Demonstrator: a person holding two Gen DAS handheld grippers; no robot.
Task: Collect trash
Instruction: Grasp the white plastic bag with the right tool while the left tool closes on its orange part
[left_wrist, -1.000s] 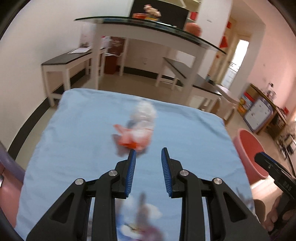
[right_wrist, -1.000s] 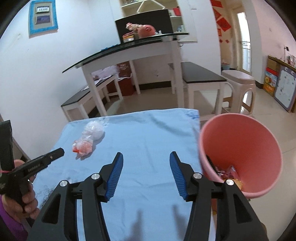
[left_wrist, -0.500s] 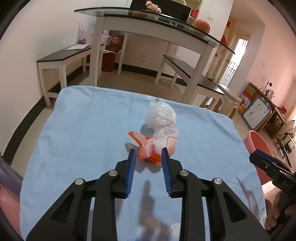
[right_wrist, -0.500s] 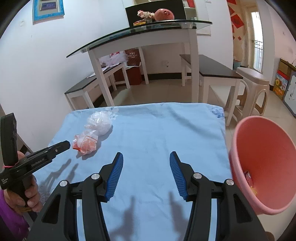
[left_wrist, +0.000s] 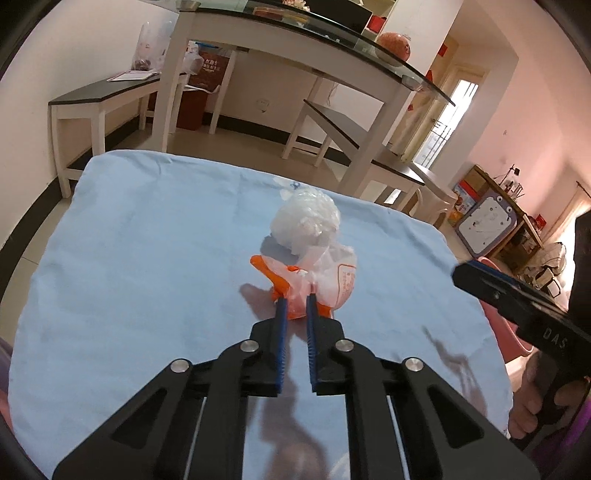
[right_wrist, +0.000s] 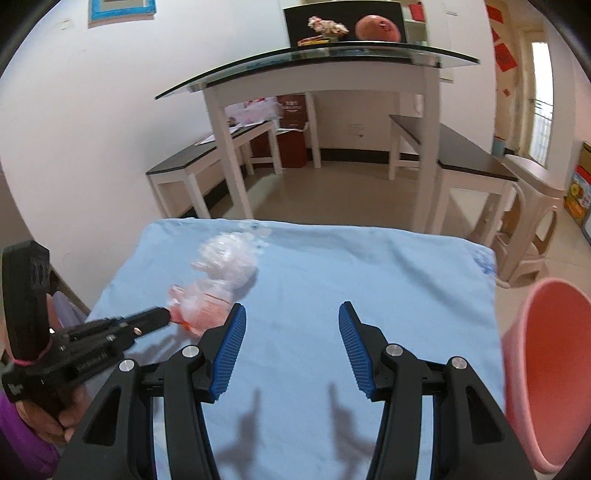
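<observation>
An orange-and-white plastic bag (left_wrist: 334, 282) lies mid-cloth on the blue-covered table (left_wrist: 147, 258), touching a crumpled white plastic bag (left_wrist: 306, 221) behind it. My left gripper (left_wrist: 295, 300) has its jaws closing, and the pads pinch the near orange end of the bag. In the right wrist view the left gripper (right_wrist: 166, 314) reaches the same bag (right_wrist: 207, 306) from the left, with the white bag (right_wrist: 231, 260) behind. My right gripper (right_wrist: 291, 314) hovers open over bare cloth, right of the bags, with nothing between its fingers.
A pink bin (right_wrist: 554, 350) stands off the table's right edge. Beyond the far edge are a glass-topped white table (right_wrist: 332, 62), dark-topped benches (right_wrist: 461, 155) and a plastic stool (right_wrist: 532, 221). A hand (right_wrist: 48, 417) holds the left gripper's handle.
My left gripper moved forward and down to the orange-and-white bag, and its jaws narrowed onto it. The right gripper swung left, so the pink bin slid to the right edge of its view.
</observation>
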